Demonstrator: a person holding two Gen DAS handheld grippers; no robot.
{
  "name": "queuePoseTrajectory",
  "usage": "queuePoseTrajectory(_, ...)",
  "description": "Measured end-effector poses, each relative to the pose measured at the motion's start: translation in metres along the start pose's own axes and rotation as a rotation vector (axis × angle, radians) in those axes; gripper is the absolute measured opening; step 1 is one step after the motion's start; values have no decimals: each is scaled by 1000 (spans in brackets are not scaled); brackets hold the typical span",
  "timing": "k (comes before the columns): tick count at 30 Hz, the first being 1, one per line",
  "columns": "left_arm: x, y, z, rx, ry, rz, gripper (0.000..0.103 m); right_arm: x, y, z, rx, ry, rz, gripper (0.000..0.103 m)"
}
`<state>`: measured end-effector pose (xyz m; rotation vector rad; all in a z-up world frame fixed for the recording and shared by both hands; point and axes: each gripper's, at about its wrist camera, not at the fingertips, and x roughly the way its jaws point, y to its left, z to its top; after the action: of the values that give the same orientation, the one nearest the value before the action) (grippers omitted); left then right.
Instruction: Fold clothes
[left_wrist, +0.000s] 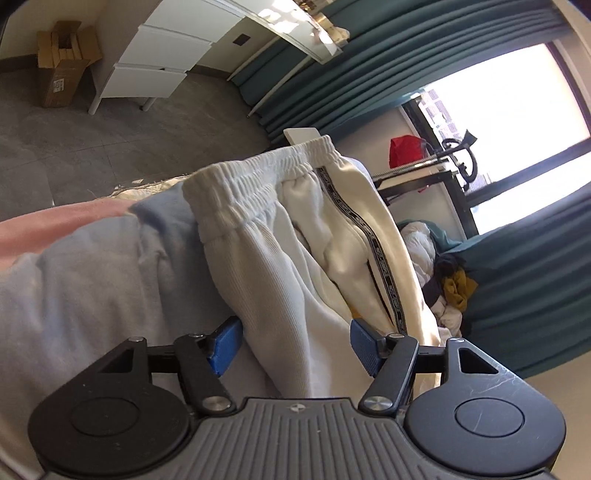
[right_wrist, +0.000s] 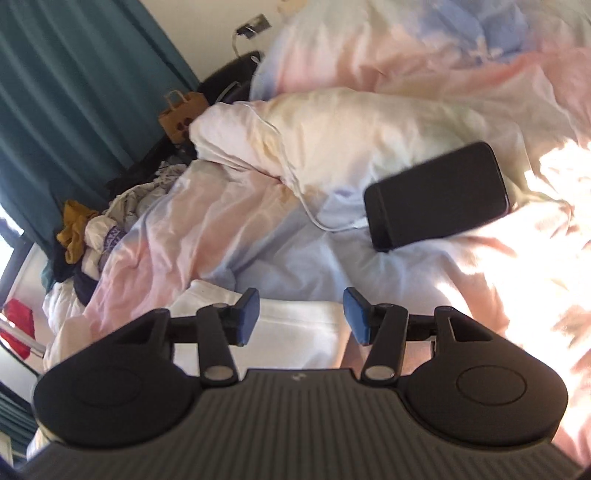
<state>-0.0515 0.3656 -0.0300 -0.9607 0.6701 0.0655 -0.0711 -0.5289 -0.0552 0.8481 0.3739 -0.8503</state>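
Note:
White sweatpants (left_wrist: 295, 266) with an elastic waistband (left_wrist: 258, 177) and a black patterned side stripe (left_wrist: 354, 218) lie on the pastel bed cover (left_wrist: 92, 280). My left gripper (left_wrist: 295, 343) is open, its blue pads on either side of the pants' cloth, not closed on it. In the right wrist view a white fabric edge (right_wrist: 295, 325) lies just under my right gripper (right_wrist: 299, 314), which is open and empty above the bed cover (right_wrist: 229, 221).
A black phone (right_wrist: 437, 195) with a white cable (right_wrist: 295, 192) lies on the bed by a pillow (right_wrist: 351, 129). A heap of clothes (right_wrist: 85, 232) sits at the bed's edge by teal curtains (left_wrist: 369, 70). White drawers (left_wrist: 162, 51) and a cardboard box (left_wrist: 62, 62) stand on the floor.

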Motion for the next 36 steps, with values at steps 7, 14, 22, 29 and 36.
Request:
queuePoseTrajectory(7, 21, -80, -30, 149, 49, -58, 71, -44, 50, -34, -197, 34, 231, 54)
queuePoseTrajectory(14, 96, -143, -83, 240, 194, -125, 71, -63, 87, -73, -382, 106, 366, 54)
queuePoseTrajectory(22, 219, -183, -132, 196, 354, -171, 71, -47, 103, -99, -495, 146, 395, 54)
queuePoseTrajectory(29, 301, -203, -163, 134, 359, -157, 71, -13, 113, -121, -500, 264, 389, 54)
queuePoseTrajectory(36, 316, -225, -165, 146, 266, -174, 41, -3, 119, -136, -524, 290, 377, 54)
